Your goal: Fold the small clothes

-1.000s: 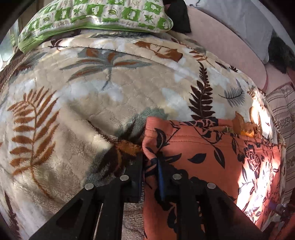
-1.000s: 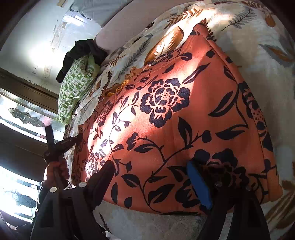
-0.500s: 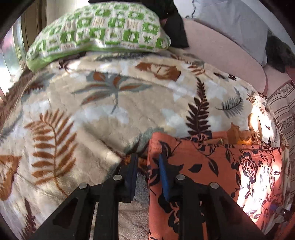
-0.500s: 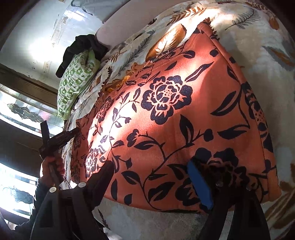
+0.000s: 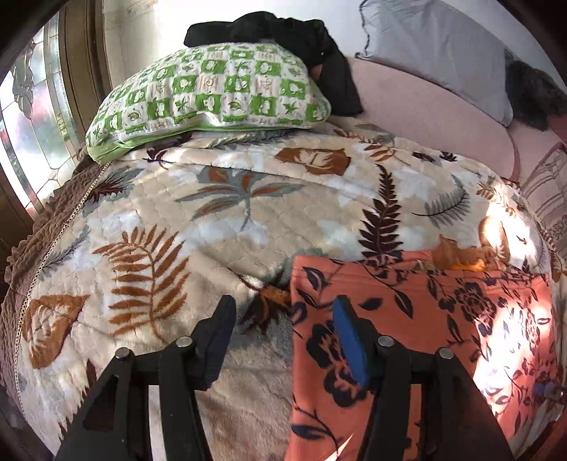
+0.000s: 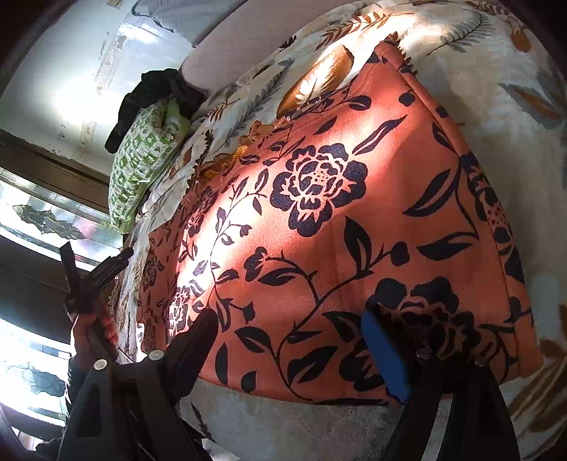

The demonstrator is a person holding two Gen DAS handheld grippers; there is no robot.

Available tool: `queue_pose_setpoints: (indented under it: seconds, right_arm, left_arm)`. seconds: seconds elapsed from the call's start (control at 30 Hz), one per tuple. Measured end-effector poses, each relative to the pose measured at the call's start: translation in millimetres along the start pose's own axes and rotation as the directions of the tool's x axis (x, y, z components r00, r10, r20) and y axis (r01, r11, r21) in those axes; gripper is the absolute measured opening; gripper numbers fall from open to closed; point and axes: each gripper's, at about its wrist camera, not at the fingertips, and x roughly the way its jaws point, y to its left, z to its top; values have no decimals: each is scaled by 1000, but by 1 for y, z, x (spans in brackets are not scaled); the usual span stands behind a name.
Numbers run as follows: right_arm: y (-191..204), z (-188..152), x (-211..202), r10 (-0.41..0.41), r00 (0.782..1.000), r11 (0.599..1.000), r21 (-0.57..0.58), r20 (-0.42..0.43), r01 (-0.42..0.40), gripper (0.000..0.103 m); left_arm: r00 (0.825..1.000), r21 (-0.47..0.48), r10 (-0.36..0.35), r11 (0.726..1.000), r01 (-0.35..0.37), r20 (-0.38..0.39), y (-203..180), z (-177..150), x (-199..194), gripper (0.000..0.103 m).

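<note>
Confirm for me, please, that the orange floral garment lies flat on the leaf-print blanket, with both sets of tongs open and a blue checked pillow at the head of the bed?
One detail is off: the pillow is green and white checked, not blue, as the left wrist view shows. The rest holds: the orange floral garment lies flat on the leaf-print blanket, and both the left tongs and the right tongs are open.

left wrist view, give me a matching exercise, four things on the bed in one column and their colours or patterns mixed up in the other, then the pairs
Things:
1. pillow
2. garment
3. blanket
4. clothing heap

Looks:
A. plain black
B. cream with brown fern leaves
C. green and white checks
D. orange with dark flowers

Pairs: 1-C, 2-D, 3-B, 4-A
</note>
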Motion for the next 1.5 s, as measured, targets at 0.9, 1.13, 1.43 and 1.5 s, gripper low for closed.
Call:
queue_pose_setpoints:
  seconds: [0.9,1.13,1.43,1.5]
  right_arm:
    - [-65,-18,-87,260,919,893,287,297,-346,85]
    - [-75,32,-40,185,965,909,342,187,-240,87]
    - [-37,88,-51,224,955,924,269,193,-271,87]
    - [-50,112,-32,219,962,920,295,161,-258,87]
  left_arm:
    - [994,167,13,986,5,-108,-64,-106,-10,87]
    - [994,175,4,985,14,-105,-61,-105,-4,92]
    - [995,145,-11,989,25,-99,-56,-106,2,99]
    - [995,140,-19,990,33,-97,-54,-106,3,100]
